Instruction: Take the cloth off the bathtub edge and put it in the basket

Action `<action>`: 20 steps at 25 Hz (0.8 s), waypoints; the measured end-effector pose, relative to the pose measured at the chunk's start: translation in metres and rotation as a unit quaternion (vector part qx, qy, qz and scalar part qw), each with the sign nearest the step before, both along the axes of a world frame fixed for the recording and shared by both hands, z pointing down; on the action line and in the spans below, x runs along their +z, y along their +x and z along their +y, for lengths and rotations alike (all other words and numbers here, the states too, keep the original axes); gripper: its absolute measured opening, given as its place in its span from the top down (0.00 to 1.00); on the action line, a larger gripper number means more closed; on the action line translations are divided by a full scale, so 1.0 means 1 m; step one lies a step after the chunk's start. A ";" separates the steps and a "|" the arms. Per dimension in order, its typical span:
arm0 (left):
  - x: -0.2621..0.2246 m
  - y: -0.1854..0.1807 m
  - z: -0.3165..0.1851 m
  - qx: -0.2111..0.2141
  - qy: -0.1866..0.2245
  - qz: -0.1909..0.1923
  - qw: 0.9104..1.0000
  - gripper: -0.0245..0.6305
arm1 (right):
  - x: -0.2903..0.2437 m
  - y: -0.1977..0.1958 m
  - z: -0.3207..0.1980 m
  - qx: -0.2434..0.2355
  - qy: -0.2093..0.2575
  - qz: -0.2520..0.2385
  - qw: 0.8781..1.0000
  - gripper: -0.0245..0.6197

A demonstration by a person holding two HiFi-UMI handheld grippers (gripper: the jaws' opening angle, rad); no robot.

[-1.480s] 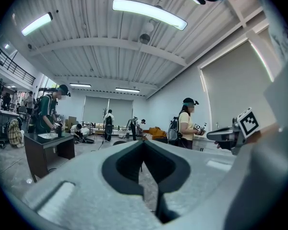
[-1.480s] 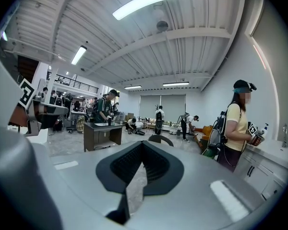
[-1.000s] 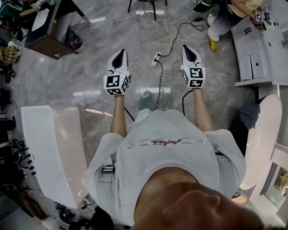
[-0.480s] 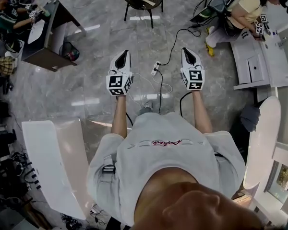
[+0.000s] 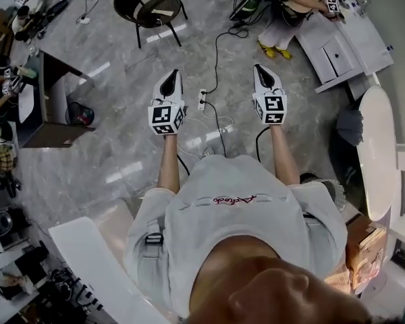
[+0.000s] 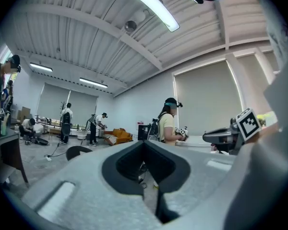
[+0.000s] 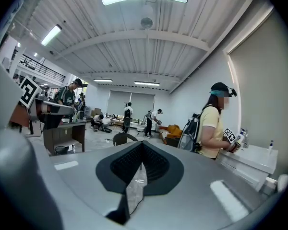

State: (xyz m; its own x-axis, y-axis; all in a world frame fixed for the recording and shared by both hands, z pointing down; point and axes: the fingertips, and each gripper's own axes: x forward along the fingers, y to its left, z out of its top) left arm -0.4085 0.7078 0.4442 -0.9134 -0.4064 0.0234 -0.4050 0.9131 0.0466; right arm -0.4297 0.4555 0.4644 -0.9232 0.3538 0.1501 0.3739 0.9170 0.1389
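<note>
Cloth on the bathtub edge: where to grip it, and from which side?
Pinch the grey cloth on the bunched part that seems to hang outside the white bathtub rim, coming from the open floor side with the right claw. The tub blocks the far side. That claw is shut; open it first.

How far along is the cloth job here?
Nothing looks done: the grey cloth hangs at the bathtub edge. Nothing is in hand: the left gripper and right gripper are shut and empty, out over the floor. Left: grasp the cloth, carry it to the basket.
</note>
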 end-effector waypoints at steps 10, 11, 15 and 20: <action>0.003 -0.040 -0.119 0.173 -0.002 0.005 0.985 0.96 | 0.000 0.048 -0.118 0.180 0.000 0.003 0.984 0.95; 0.003 -0.042 -0.132 0.191 -0.002 0.005 0.982 0.96 | 0.001 0.055 -0.130 0.198 -0.001 0.004 0.980 0.95; 0.008 -0.043 -0.184 0.263 -0.003 0.012 0.965 0.96 | 0.005 0.091 -0.167 0.270 0.001 0.009 0.963 0.95; 0.017 -0.025 -0.264 0.367 -0.003 0.020 0.930 0.96 | 0.012 0.162 -0.215 0.372 0.005 0.020 0.928 0.95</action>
